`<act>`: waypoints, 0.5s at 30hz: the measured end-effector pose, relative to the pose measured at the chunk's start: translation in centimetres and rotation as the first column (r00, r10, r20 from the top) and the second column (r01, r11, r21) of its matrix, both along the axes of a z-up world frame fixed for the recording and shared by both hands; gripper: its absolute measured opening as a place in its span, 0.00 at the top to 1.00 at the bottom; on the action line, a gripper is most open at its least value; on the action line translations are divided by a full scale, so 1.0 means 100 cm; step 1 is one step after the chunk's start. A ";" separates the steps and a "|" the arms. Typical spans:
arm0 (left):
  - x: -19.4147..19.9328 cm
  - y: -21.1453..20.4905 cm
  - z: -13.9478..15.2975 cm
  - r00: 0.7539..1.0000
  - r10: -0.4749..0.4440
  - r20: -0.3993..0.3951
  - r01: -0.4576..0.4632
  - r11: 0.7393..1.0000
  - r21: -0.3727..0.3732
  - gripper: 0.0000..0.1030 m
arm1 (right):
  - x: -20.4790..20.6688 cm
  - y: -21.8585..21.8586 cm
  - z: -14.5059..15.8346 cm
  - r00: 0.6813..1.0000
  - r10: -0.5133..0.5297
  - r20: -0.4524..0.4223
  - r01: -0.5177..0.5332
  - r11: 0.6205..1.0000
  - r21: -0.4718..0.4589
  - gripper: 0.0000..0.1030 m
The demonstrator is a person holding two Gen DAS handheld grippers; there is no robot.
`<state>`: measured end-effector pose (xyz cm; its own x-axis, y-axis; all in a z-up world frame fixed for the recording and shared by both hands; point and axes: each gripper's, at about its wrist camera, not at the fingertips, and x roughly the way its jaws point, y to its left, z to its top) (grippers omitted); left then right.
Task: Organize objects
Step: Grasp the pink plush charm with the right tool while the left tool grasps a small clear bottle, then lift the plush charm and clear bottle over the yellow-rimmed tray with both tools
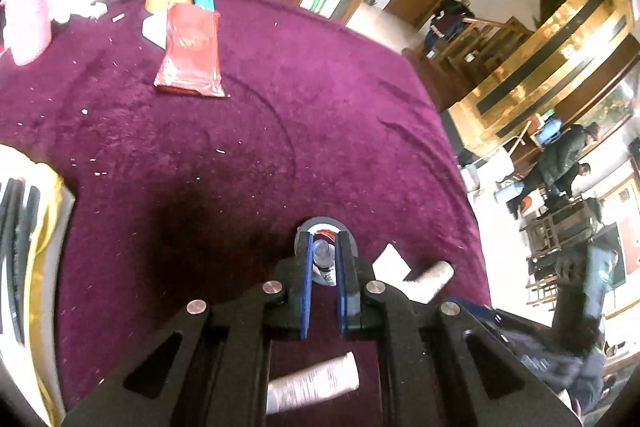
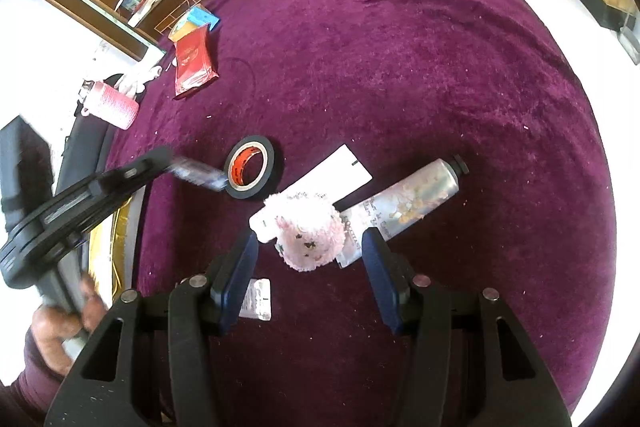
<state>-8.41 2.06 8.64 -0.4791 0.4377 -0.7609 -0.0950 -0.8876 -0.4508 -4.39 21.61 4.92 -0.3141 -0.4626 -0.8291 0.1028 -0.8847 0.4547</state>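
1. The left gripper (image 1: pixel 324 259) is squeezed tight on a small clear bottle (image 1: pixel 323 255).
2. The bottle's far end is at the black tape roll (image 2: pixel 250 167), at 9 o'clock from the white card (image 2: pixel 340 171).
3. The right gripper (image 2: pixel 308 267) is spread wide, holding nothing, above the fluffy pink toy (image 2: pixel 308 231).
4. A cream tube (image 2: pixel 416 199) lies at 3 o'clock from the toy on the purple cloth (image 2: pixel 400 47).

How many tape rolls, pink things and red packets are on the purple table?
Tape rolls: 2 (black tape roll, brown tape roll)
Pink things: 2 (pink bottle, fluffy pink toy)
Red packets: 1 (red packet)
Total: 5
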 end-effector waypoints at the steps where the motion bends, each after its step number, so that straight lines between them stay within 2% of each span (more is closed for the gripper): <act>1: 0.005 -0.003 0.005 1.000 -0.005 -0.009 0.005 1.000 0.003 0.93 | 0.000 -0.002 0.001 1.000 0.005 -0.004 -0.005 1.000 0.007 0.48; 12: 0.058 -0.049 0.028 0.999 0.010 -0.043 -0.008 0.999 0.041 0.93 | -0.006 -0.041 -0.017 0.999 0.046 -0.025 -0.042 0.989 0.140 0.48; 15: 0.068 -0.069 0.027 0.999 0.041 -0.032 -0.039 0.998 0.055 0.93 | -0.007 -0.040 -0.022 1.000 0.021 -0.012 -0.019 0.991 0.131 0.56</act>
